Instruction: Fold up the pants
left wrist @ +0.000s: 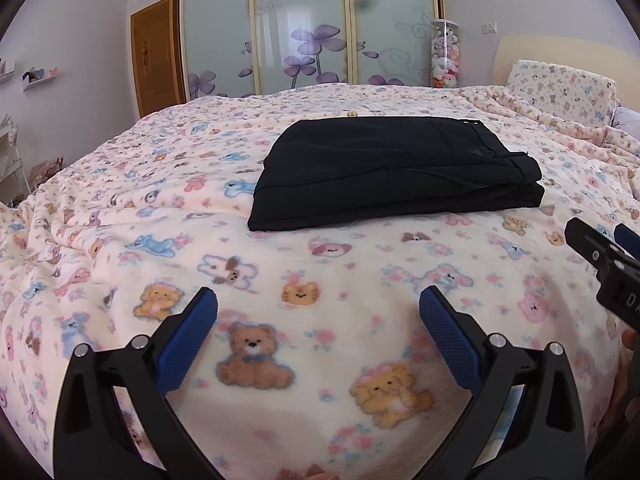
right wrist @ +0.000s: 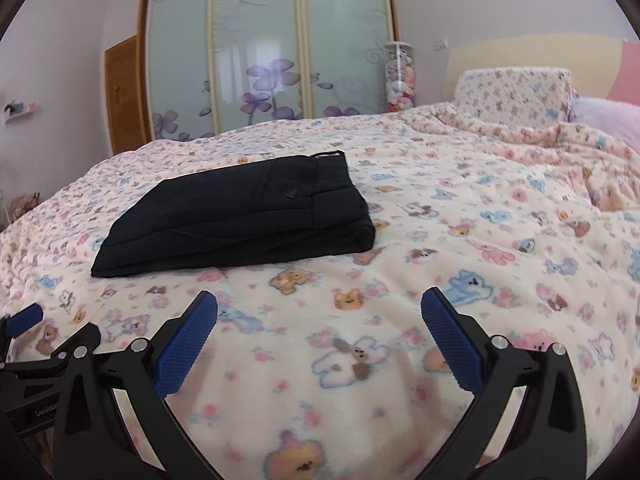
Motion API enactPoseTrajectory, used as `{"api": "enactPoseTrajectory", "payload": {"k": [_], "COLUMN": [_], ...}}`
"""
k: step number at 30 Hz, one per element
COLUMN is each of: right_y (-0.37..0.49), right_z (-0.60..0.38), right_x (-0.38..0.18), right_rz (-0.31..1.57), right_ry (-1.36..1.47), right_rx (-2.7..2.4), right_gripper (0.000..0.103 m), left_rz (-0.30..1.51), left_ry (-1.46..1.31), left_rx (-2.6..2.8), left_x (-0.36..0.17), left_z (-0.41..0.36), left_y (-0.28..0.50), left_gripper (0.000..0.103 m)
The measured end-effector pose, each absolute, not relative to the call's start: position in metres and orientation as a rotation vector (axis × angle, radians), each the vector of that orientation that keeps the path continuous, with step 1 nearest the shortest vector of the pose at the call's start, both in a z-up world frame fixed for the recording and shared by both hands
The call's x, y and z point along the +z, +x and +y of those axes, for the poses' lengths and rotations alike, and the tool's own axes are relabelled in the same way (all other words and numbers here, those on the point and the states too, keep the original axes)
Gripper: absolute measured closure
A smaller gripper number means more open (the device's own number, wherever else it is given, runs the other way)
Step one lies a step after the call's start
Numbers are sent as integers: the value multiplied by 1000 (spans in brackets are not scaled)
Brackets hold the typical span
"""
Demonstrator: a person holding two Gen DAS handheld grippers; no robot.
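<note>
Black pants [left wrist: 394,170] lie folded into a compact rectangle on the bed, waistband end to the right; they also show in the right wrist view [right wrist: 240,220], up and left of centre. My left gripper [left wrist: 318,304] is open and empty, held above the blanket well short of the pants. My right gripper [right wrist: 319,306] is open and empty, also short of the pants and to their right. The right gripper shows at the right edge of the left wrist view [left wrist: 604,250]; the left gripper shows at the lower left of the right wrist view [right wrist: 28,320].
The bed is covered by a cream fleece blanket [left wrist: 280,280] printed with bears and animals. A matching pillow [right wrist: 516,94] and headboard [left wrist: 560,50] are at the right. A frosted sliding wardrobe [left wrist: 308,28] and a wooden door [left wrist: 154,54] stand behind.
</note>
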State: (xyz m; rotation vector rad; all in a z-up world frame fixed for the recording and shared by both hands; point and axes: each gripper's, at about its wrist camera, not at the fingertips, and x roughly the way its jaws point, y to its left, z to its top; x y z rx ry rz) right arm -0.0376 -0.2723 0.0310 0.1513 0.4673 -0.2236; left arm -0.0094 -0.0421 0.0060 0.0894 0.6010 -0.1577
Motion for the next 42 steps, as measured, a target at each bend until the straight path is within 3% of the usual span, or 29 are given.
{"api": "enactPoseTrajectory", "payload": {"k": [42], "right_y": [-35], "right_z": [-273], "right_x": [31], "right_rz": [465], "right_ry": [129], "right_rx": [-235], "right_gripper": [1], "left_rz": [592], "left_ry": [97], "left_rx": [-171], "left_x": [6], "left_z": [-46], "left_y": [-11], "left_gripper": [2]}}
